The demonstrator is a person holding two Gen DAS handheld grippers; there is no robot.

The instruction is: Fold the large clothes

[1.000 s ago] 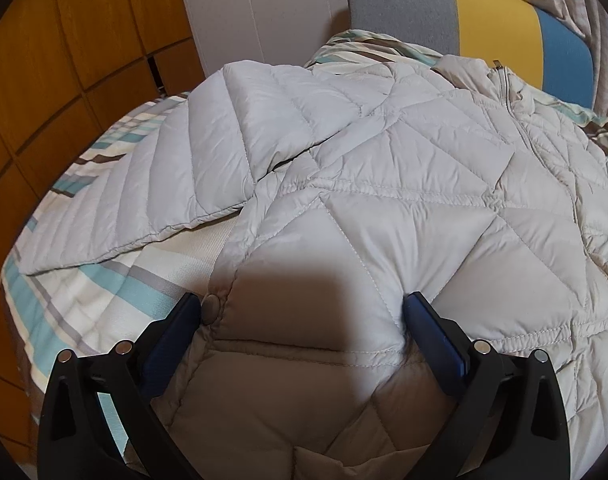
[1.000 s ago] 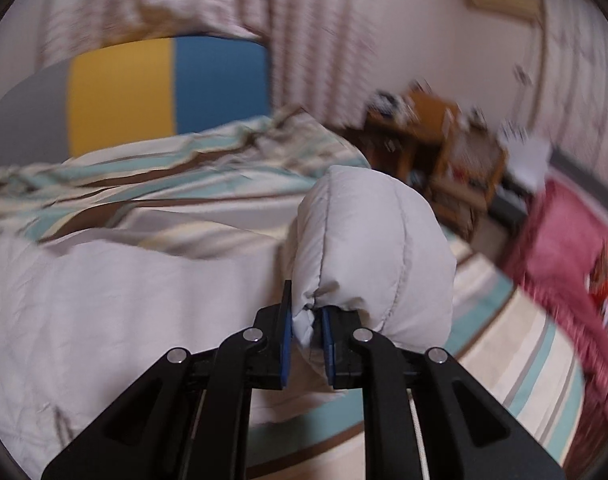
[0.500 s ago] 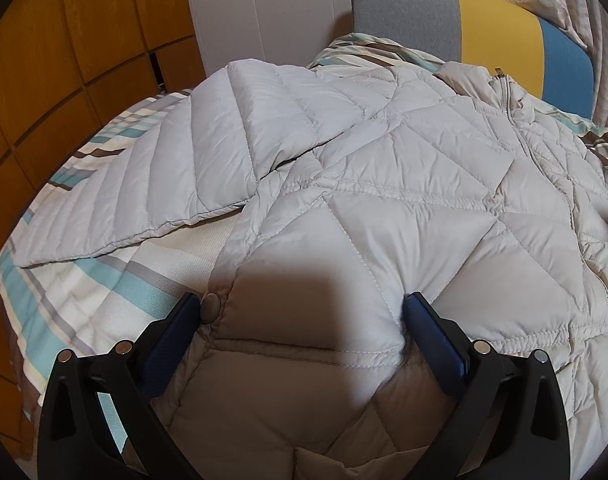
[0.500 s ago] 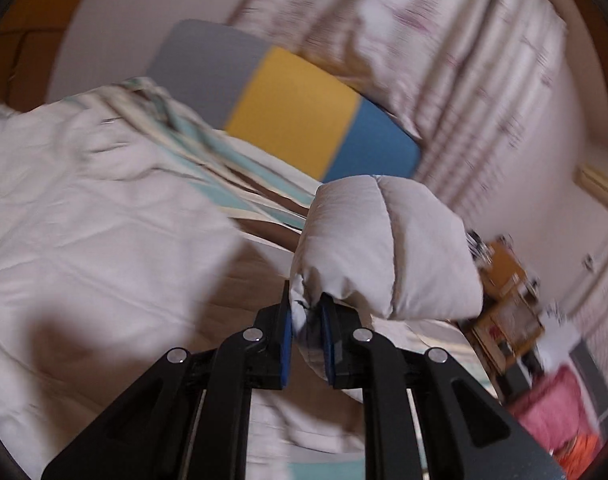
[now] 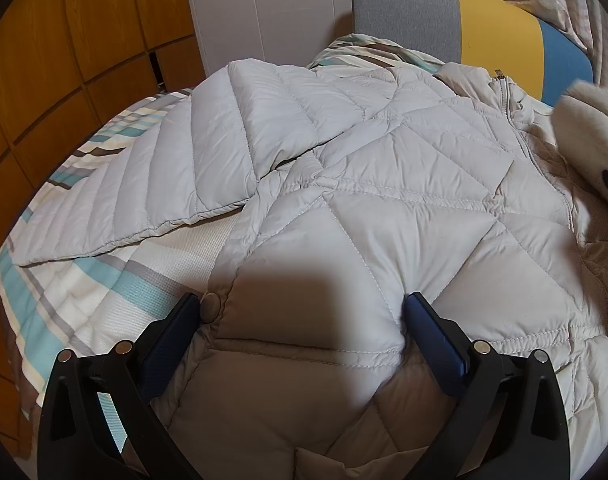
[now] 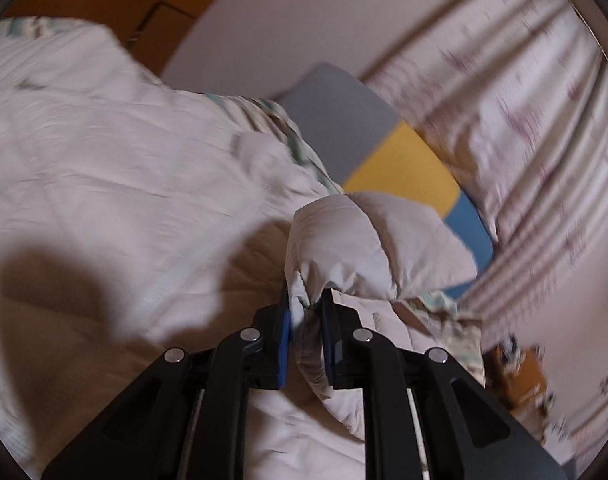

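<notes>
A pale grey quilted down jacket [image 5: 383,184] lies front up on a striped bed, its zipper [image 5: 511,120] at the upper right. Its left sleeve [image 5: 176,184] lies spread out to the left. My left gripper [image 5: 304,312] is open and presses down on the jacket's lower left side, fingers apart, a snap button [image 5: 210,307] by the left finger. My right gripper [image 6: 305,312] is shut on the cuff of the other sleeve [image 6: 367,248] and holds it up over the jacket body [image 6: 104,184]. That sleeve also shows at the right edge of the left wrist view [image 5: 587,128].
The striped sheet [image 5: 84,280] shows at the bed's left side. A grey, yellow and blue headboard [image 5: 491,20] stands at the far end. Orange wooden cabinets [image 5: 64,48] line the left wall. Patterned curtains [image 6: 523,120] hang on the right.
My right gripper has swung the held sleeve from beside the bed leftward, over the jacket body. The sleeve now enters the left wrist view. My left gripper has stayed pressed on the jacket.
</notes>
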